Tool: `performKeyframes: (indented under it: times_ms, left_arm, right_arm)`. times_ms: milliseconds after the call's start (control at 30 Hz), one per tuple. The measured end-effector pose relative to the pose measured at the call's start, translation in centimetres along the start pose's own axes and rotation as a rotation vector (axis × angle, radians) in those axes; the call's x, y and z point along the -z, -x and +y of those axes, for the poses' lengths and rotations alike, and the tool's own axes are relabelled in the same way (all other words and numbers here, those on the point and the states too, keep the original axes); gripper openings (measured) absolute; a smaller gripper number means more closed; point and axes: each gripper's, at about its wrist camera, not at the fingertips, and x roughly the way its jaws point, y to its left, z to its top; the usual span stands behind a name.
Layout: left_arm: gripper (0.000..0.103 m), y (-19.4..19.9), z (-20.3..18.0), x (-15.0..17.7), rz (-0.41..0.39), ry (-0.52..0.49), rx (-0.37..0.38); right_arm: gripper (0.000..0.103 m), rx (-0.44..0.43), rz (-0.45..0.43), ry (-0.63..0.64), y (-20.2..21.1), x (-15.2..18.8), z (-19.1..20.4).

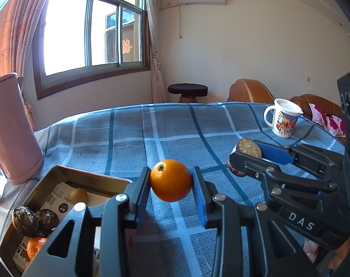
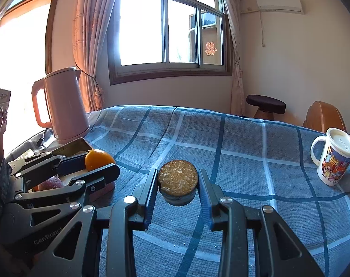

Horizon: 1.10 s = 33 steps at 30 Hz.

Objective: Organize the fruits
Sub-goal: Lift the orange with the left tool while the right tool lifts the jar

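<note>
Orange [image 1: 170,180] round, glossy, dark stem dimple, between fingers [image 1: 141,191].

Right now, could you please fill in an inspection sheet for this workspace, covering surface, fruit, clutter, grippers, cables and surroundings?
Surface: blue checked cloth covers the table.
Job's things: orange held above the cloth; round cut piece, crumbly top and dark rind, also held; metal tray holds two dark fruits, a yellowish one and another orange one.
Clutter: pink kettle behind the tray; lidded cartoon mug at far right.
Grippers: left gripper shut on the orange; right gripper shut on the round cut piece.
Cables: dark kettle cord by its base.
Surroundings: window, curtains, stool, sofa, wall air conditioner.
</note>
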Motion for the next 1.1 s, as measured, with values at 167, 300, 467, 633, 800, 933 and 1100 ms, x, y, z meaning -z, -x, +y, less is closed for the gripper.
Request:
performKeyframes:
  times_ms: [167, 300, 467, 633, 800, 933, 1100]
  left_arm:
    - [0.037, 0.4, -0.1, 0.1, -0.014, -0.004, -0.003]
    - [0.037, 0.7, -0.2, 0.1, -0.025, -0.012, -0.006]
    - [0.037, 1.2, -0.4, 0.2, -0.039, -0.021, -0.008]
    - [0.037, 1.9, -0.8, 0.5, -0.056, -0.037, -0.008]
    - [0.037, 2.8, -1.0, 0.7, -0.083, -0.05, -0.008]
    - [0.037, 3.1, -0.8, 0.8, -0.088, -0.038, 0.004]
    - [0.037, 3.3, -0.6, 0.9, -0.093, -0.037, 0.015]
  right_arm:
    - [0.036, 0.006, -0.025, 0.003, 0.7, 0.1, 0.0]
    - [0.036, 0.013, -0.044, 0.008, 1.1, 0.3, 0.2]
    - [0.036, 0.025, -0.066, 0.022, 1.7, 0.4, 0.4]
    - [0.036, 0.033, -0.082, 0.031, 2.1, 0.6, 0.7]
    - [0.036, 0.034, -0.092, 0.039, 2.6, 0.8, 1.0]
    - [0.036, 0.036, -0.101, 0.039, 3.0, 1.0, 1.1]
    - [0.036, 0.036, -0.119, 0.037, 3.6, 1.2, 1.3]
